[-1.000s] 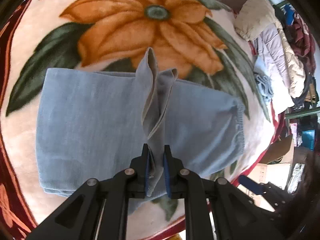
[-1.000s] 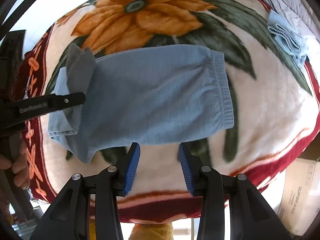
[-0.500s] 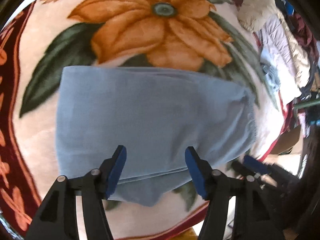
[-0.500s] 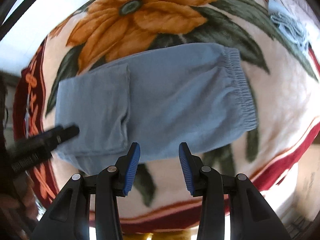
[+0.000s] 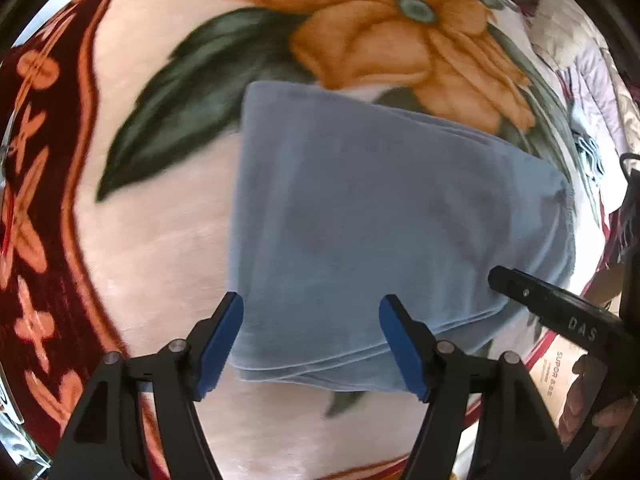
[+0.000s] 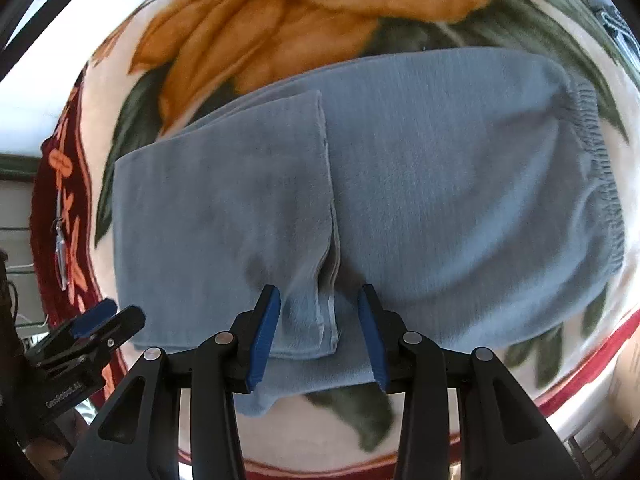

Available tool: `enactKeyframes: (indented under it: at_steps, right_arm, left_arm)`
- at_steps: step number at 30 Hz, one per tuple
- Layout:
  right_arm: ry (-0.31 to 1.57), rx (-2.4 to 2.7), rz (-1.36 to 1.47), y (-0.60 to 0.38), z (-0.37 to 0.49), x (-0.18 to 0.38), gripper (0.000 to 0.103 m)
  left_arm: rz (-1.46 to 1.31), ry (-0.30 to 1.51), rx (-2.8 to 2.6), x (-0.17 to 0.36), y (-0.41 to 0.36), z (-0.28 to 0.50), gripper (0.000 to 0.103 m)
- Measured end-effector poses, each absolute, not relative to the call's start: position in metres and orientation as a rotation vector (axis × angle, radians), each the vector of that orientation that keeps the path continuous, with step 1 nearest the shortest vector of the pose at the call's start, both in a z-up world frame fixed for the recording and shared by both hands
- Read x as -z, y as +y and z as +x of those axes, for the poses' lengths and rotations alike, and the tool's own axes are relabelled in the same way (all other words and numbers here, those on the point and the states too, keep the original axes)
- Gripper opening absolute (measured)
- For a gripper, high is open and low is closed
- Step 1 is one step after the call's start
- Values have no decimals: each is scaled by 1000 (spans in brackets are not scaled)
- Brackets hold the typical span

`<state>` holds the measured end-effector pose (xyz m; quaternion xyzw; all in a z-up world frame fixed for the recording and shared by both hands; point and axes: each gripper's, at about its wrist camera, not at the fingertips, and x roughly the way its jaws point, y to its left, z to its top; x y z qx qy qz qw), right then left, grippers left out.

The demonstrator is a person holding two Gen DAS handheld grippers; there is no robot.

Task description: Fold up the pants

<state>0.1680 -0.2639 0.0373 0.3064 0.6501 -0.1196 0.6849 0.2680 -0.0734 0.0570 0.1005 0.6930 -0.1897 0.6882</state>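
While both jaws stand apart and empty, the left hand-held gripper [image 5: 311, 338] and right hand-held gripper [image 6: 319, 330] are held over the pants [image 6: 400, 200], laid part-folded on the flowered blanket [image 6: 300, 20]; another fold is judged next.

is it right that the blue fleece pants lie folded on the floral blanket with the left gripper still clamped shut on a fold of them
Not quite. The blue fleece pants do lie folded on the floral blanket, but the left gripper is open and holds nothing; the left wrist view shows its jaws spread wide above the near edge of the cloth. The right gripper is open too.
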Motion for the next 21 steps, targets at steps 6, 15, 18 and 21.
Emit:
enactKeyframes:
  at_steps: [6,15,18,21]
  right_arm:
    - [1448,234,718,-266,177,-35,41]
    - [1465,207,660,-264,193,-21,41]
    - [1481,212,618,-262,194,-21,32]
    - [1487,220,590,-260,196,-27,9]
  left_arm:
    - [197,1584,366,-43,-51,272,74]
    - [159,1617,343,-33,-32,274,76]
    - [162,1610,346,-32,-40,275,76]
    - [141,1588,344,-36,-39,275,76]
